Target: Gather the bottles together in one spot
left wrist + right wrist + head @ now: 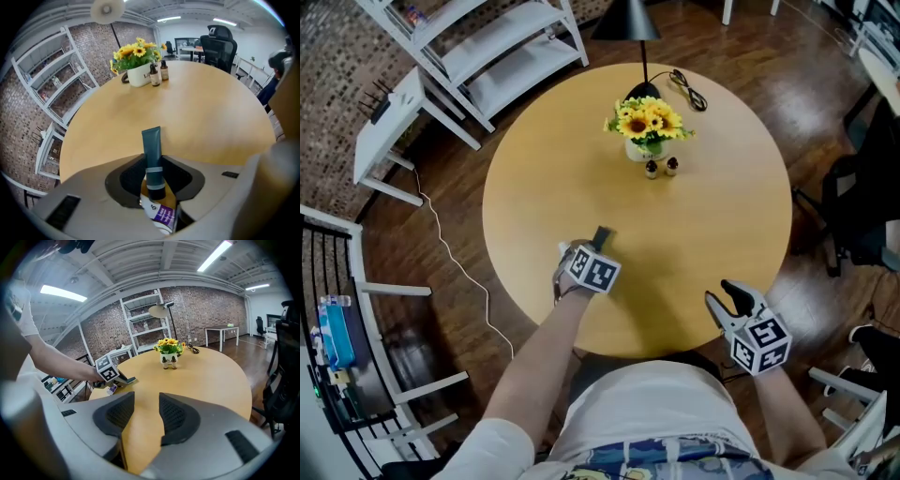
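1 amber bottle (155, 188), tall teal cap (152, 147)

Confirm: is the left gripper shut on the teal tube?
Shut: the left gripper presses both sides of the teal tube, whose flat end sticks out ahead.

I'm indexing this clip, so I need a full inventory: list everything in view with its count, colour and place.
table: 1, tan, round, centre
sunflower pot: 1, white with yellow blooms, table's far side
small bottles: 2, brown, just in front of the pot
tube: 1, teal, between left gripper's jaws
labelled bottle: 1, white and purple, beneath the tube
cable: 1, black, table's far edge
floor lamp: 1, black, beyond table
shelf unit: 1, white, far left
office chair: 1, black, beyond table
left gripper: grey, shut on tube
right gripper: grey, open, empty, near edge
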Demonstrator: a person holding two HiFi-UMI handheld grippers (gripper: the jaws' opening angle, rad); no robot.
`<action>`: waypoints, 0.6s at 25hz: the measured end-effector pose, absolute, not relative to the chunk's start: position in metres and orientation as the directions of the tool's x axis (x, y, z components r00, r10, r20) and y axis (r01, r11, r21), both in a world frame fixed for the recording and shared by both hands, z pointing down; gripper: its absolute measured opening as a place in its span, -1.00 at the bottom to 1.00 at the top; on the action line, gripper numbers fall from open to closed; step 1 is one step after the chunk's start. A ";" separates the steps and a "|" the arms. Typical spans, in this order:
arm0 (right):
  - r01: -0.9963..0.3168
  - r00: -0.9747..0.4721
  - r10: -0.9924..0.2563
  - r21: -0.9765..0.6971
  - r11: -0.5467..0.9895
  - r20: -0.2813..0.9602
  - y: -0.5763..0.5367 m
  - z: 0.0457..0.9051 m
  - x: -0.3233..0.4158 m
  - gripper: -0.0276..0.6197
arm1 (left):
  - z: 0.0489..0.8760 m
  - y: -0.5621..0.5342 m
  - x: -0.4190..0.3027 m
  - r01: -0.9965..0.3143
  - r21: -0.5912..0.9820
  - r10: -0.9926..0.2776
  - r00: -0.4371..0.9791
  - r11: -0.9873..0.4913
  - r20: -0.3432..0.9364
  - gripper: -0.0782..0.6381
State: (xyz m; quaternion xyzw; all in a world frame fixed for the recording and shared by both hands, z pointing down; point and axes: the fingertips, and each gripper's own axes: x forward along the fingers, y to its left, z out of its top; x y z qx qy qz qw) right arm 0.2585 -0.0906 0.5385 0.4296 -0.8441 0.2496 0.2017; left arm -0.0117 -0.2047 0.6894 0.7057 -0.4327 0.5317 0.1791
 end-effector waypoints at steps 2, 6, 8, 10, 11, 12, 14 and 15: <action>-0.828 -0.548 -0.629 -0.249 0.503 0.551 -0.091 0.537 0.261 -0.32 | 0.673 -0.206 -0.004 -0.809 -0.205 -0.482 0.108 -0.551 0.869 -0.45; -0.820 -0.561 -0.635 -0.251 0.514 0.531 -0.096 0.529 0.256 -0.32 | 0.631 -0.202 0.024 -0.818 -0.161 -0.577 0.234 -0.551 0.783 -0.45; -0.806 -0.583 -0.638 -0.260 0.531 0.504 -0.104 0.518 0.248 -0.32 | 0.607 -0.193 0.044 -0.814 -0.119 -0.603 0.314 -0.569 0.733 -0.45; -0.786 -0.614 -0.637 -0.284 0.550 0.466 -0.112 0.501 0.235 -0.32 | 0.581 -0.177 0.066 -0.796 -0.086 -0.617 0.391 -0.599 0.683 -0.45; -0.771 -0.634 -0.633 -0.305 0.559 0.444 -0.116 0.491 0.227 -0.32 | 0.568 -0.168 0.077 -0.782 -0.075 -0.620 0.427 -0.618 0.658 -0.45; -0.752 -0.658 -0.625 -0.334 0.568 0.419 -0.119 0.480 0.218 -0.32 | 0.554 -0.157 0.086 -0.766 -0.069 -0.623 0.463 -0.639 0.630 -0.45; -0.700 -0.713 -0.601 -0.412 0.583 0.361 -0.123 0.459 0.197 -0.38 | 0.528 -0.137 0.103 -0.726 -0.081 -0.628 0.527 -0.683 0.573 -0.45; -0.671 -0.739 -0.586 -0.449 0.590 0.332 -0.124 0.450 0.186 -0.38 | 0.516 -0.126 0.109 -0.704 -0.101 -0.630 0.550 -0.703 0.548 -0.45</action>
